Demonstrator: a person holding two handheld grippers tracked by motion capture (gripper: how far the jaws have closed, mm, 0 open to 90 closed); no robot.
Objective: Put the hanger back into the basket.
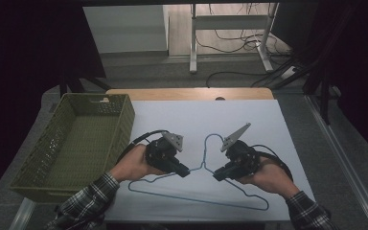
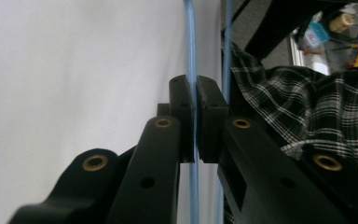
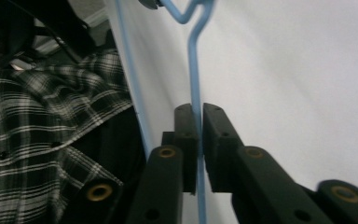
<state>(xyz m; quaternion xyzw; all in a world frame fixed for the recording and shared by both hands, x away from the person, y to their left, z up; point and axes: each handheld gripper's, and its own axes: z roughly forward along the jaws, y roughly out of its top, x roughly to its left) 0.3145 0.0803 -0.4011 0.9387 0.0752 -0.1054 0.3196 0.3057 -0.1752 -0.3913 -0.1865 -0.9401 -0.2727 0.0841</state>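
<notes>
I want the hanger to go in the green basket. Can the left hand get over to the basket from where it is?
Probably yes. The left hand-held gripper is shut on the blue hanger, and the green basket sits right beside that hand with nothing between them. But the right hand-held gripper also clamps the hanger, so it may need to let go.

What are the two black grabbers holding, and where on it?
Both pinch the blue wire hanger: the left gripper on its left shoulder wire, the right gripper on its right shoulder wire, either side of the neck.
</notes>
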